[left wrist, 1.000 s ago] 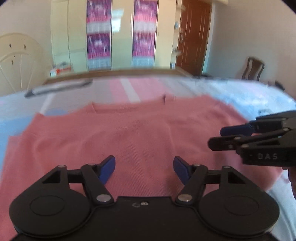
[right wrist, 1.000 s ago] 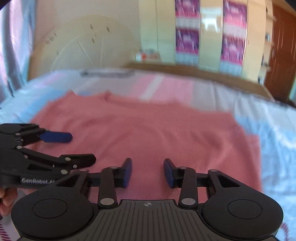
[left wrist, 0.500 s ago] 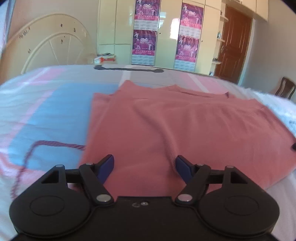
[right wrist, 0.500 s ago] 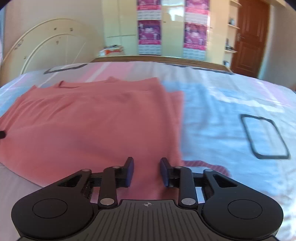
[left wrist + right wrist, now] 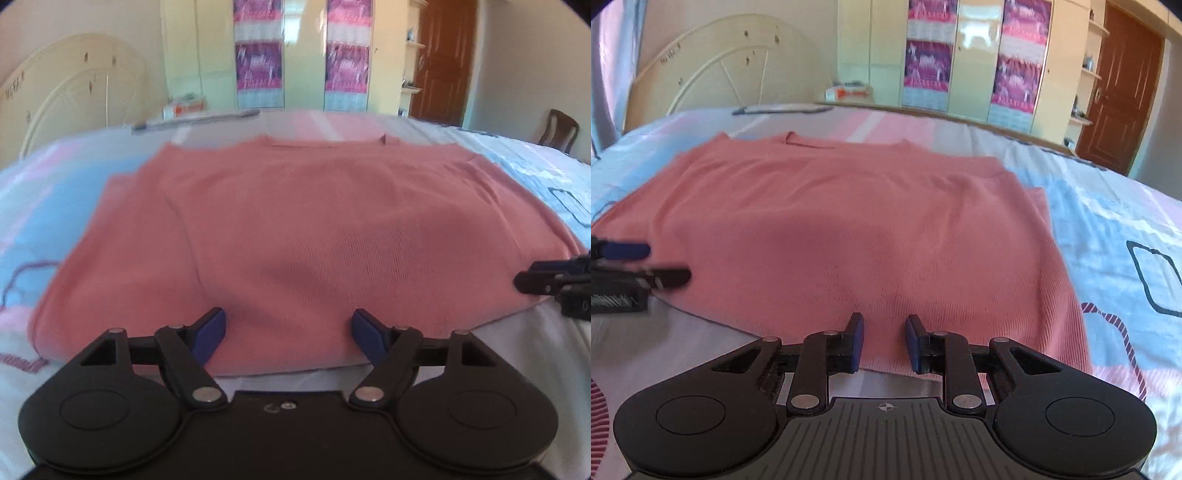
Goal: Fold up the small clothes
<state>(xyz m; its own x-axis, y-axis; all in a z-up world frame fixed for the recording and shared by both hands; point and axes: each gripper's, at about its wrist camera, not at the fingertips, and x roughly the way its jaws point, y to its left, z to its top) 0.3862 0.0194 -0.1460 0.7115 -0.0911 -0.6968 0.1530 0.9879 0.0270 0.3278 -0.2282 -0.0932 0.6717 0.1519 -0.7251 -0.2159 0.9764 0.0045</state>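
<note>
Left tool (image 5: 288, 330), lower frame: black body, two round discs, silver pivot screws, blue pads (image 5: 208, 332). Right tool (image 5: 883, 341), lower frame: black ribbed housing with a small crosshair mark, silver pivots, blue-edged fingers (image 5: 856, 341).

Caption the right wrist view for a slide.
Right tool, empty, above the near hem of a pink top on the bed.

The pink top (image 5: 332, 229) is a fine ribbed knit, soft and matt. The bedsheet (image 5: 1108, 221) is smooth printed cloth. Each tool (image 5: 288, 332) (image 5: 883, 341) is matt black plastic with metal pivot pins. The wardrobe (image 5: 971, 55) fronts look glossy.
</note>
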